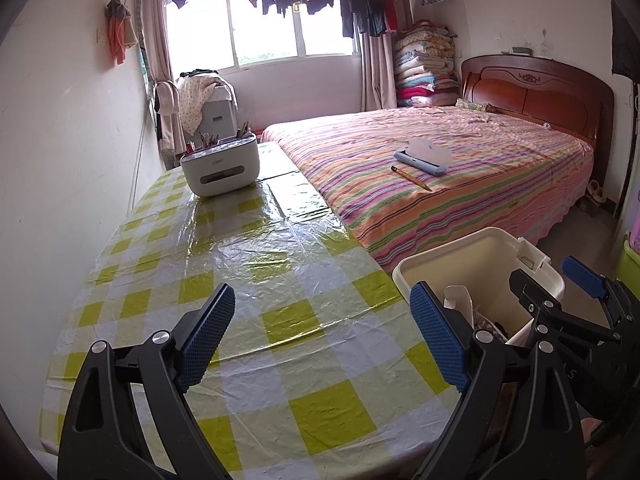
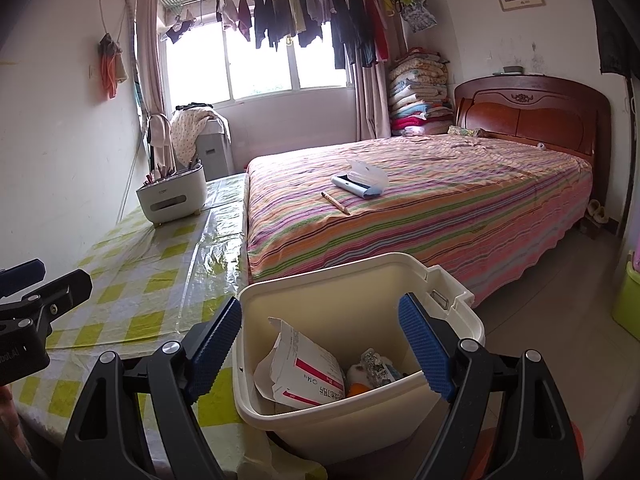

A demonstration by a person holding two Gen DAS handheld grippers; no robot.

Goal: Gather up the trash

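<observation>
L gripper: jaws wide apart, nothing betw. pads; hangs over checked cloth of table, angled down.
R gripper: jaws wide apart, nothing clamped; sits over mouth of bin, pads just inside/above rim, not touching contents as far as visible.
Bin: cream plastic, open top, stands on floor betw. table edge and bed; just beside table's right edge.
Trash in bin: torn white carton w/ pink stripe, crumpled clear wrapper, sth orange at bottom, can't tell what.
Table: yellow-white check cloth under clear plastic; bare near grippers.
Far end of table: white caddy w/ pens/brushes upright in it.
Bed: striped cover; blue case w/ clear lid open, pencil just beside it. Both well apart from bin.
</observation>
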